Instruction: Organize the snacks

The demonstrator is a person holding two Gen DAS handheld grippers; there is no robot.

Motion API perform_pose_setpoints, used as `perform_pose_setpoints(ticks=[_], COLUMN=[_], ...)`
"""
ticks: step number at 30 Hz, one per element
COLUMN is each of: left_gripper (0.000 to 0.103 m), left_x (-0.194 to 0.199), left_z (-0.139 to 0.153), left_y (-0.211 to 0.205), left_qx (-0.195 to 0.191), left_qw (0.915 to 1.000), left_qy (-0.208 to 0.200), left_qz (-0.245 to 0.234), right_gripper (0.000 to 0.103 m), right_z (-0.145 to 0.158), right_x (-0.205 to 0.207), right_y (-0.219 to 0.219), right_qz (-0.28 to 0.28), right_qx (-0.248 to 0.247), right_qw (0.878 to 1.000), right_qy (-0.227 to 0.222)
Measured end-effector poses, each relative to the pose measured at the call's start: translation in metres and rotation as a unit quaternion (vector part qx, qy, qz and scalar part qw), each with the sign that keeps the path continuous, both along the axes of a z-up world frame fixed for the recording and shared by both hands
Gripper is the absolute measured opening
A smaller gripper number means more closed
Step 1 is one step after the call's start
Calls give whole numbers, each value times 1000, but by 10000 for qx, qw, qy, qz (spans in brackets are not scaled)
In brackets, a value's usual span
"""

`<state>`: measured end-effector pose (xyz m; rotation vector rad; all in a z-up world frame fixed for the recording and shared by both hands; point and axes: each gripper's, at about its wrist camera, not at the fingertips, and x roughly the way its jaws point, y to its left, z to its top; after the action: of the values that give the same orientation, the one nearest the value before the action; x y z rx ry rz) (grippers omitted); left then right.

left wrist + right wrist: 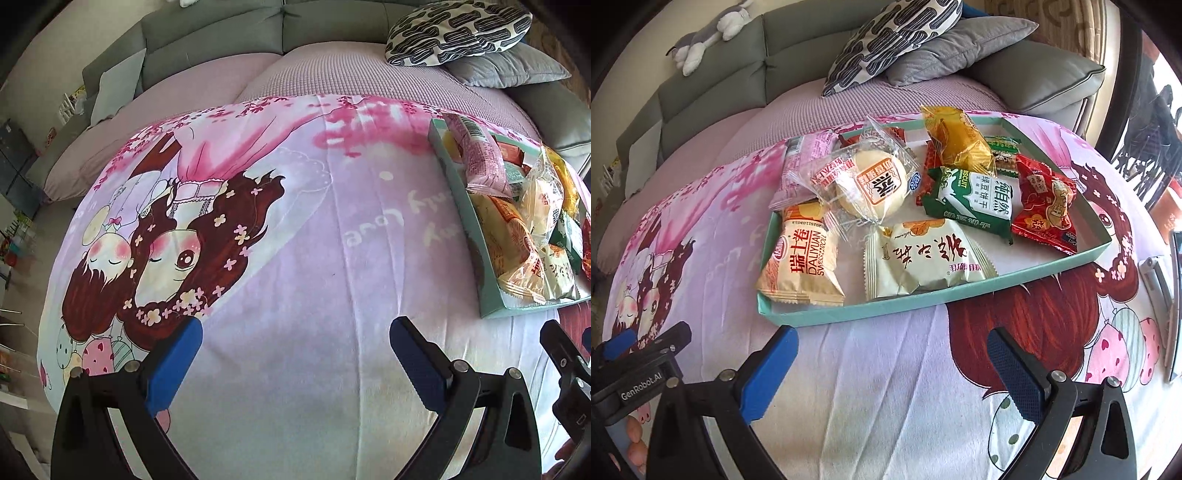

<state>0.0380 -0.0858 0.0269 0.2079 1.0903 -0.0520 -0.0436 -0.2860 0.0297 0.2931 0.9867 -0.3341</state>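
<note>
A shallow teal tray (979,286) lies on a pink cartoon blanket (871,369) and holds several wrapped snacks: a cream Swiss-roll pack (801,258), a pale pastry pack (923,254), a clear-wrapped round bun (871,184), a green biscuit pack (975,199), a red pack (1049,206), a gold pack (960,140) and a pink pack (801,162). My right gripper (892,354) hovers open just in front of the tray, empty. My left gripper (295,343) stands open over bare blanket (295,258), with the tray (487,280) off to its right.
A grey sofa back (738,62) runs behind, with a patterned cushion (894,40) and a grey cushion (956,48) beyond the tray. A plush toy (709,33) lies on the sofa top. A phone-like slab (1176,306) sits at the right edge.
</note>
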Motion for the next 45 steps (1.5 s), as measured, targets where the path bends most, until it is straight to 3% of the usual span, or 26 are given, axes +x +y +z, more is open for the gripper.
perform_pose_setpoints(ticks=[12,45], left_gripper=[101,101], left_x=[0,8], left_z=[-3,-19], left_y=[2,-6], left_qx=[-103,-76], left_qw=[9999,9999], left_qy=[-37,-21], left_qz=[-25,-117], right_gripper=[103,103], right_z=[7,1], right_x=[2,8], right_y=[12,10], right_qz=[121,106], right_qx=[-226,-472], right_qw=[9995,9987], right_qy=[-209,-133])
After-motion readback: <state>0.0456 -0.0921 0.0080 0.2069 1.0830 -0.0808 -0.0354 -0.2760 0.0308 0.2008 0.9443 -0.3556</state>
